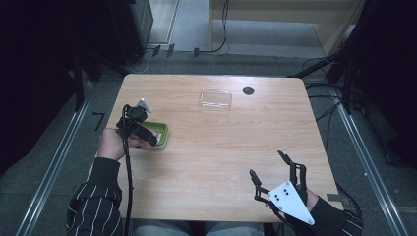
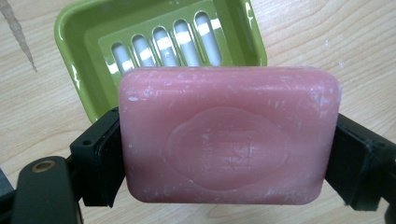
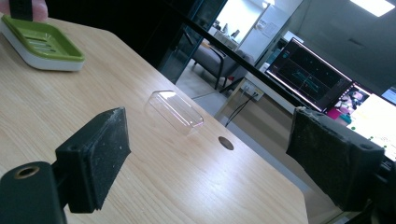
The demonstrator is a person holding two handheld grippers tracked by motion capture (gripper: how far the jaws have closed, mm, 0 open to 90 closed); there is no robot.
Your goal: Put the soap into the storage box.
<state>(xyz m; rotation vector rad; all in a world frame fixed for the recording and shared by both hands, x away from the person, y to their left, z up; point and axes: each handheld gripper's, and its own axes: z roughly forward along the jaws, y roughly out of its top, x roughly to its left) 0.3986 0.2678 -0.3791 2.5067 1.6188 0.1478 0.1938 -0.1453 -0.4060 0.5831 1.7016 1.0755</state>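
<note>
Pink bar soap (image 2: 229, 137), held across its long axis between the two black jaws of my left gripper (image 2: 229, 154), which is clamped on the bar's short ends. The bar hangs just above and in front of the green soap dish (image 2: 77, 56), whose slotted drain insert shows white through its openings; in the high view the same dish (image 1: 161, 132) sits near the left edge of the wooden table (image 1: 221, 162), with my left gripper (image 1: 142, 132) over it. I judge the work in hand to be setting the soap into the dish.

Handling: the bar looks stiff and moderately heavy for its size, with a dry, chalky bloom on the surface, so I expect it to grip well now but to turn slippery if damp. The rounded edges offer little flat purchase; the end faces, where my pads already press, look like the best hold. Too hard a squeeze could dent it.

My right gripper (image 3: 210, 154) hangs over the near right part of the table with its jaws wide apart and nothing between them. A clear plastic lid (image 3: 175, 112) lies well apart from the dish, near a dark round hole (image 3: 226, 143) in the tabletop.
</note>
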